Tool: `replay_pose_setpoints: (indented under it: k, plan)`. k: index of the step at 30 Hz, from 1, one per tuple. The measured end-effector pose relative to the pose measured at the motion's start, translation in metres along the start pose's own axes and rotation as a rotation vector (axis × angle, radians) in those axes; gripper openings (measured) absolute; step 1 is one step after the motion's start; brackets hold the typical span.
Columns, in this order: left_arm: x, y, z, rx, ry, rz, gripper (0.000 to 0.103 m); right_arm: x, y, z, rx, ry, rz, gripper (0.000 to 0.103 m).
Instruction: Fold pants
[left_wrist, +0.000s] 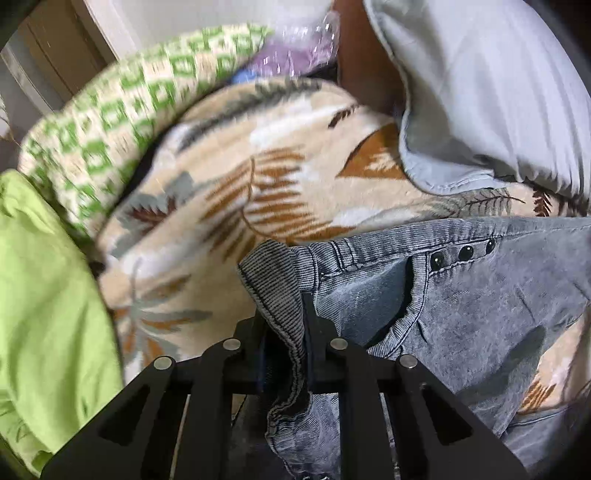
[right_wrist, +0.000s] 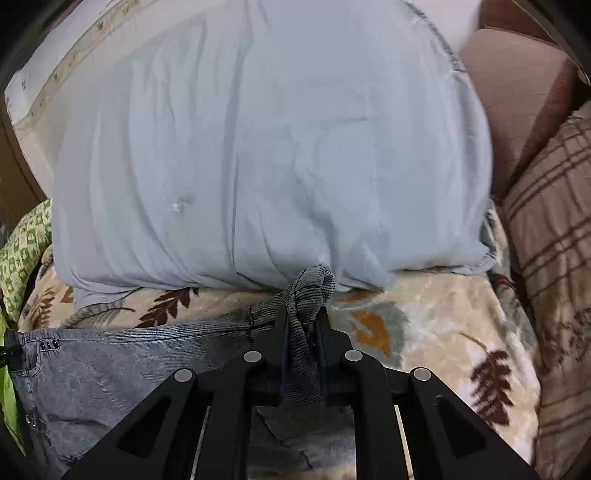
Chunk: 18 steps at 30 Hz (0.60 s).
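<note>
Two corners of the grey pants (left_wrist: 461, 295) are pinched at once: the left hand-held gripper (left_wrist: 286, 314) is pressed together on the ribbed waistband at one end, and the right hand-held gripper (right_wrist: 301, 325) clamps a bunched fold of the same waistband at the other. Between them the pants lie on a leaf-patterned blanket (right_wrist: 424, 332) (three dark studs show by a pocket), just in front of a pale blue pillow (right_wrist: 258, 147).
</note>
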<state>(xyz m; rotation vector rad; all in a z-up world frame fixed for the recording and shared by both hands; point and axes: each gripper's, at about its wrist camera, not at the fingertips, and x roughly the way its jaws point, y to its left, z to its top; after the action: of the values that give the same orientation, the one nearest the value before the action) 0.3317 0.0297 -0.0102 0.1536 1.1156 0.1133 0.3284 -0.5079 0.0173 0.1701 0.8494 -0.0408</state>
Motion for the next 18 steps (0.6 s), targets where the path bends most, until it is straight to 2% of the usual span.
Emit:
replay_pose_setpoints:
  k: [5,11,18]
  plan:
    - [-0.035,-0.001,-0.014,0.025,-0.103,0.077,0.012,-0.036,0.001,-0.016,0.021,-0.038,-0.009,0.012]
    - [-0.072,0.001,-0.04,0.017,-0.177,0.091,0.012,-0.084,-0.008,-0.051,0.059,-0.073,-0.002,0.012]
    - [-0.112,0.002,-0.087,0.008,-0.253,0.092,0.012,-0.139,-0.025,-0.106,0.115,-0.09,0.014,0.012]
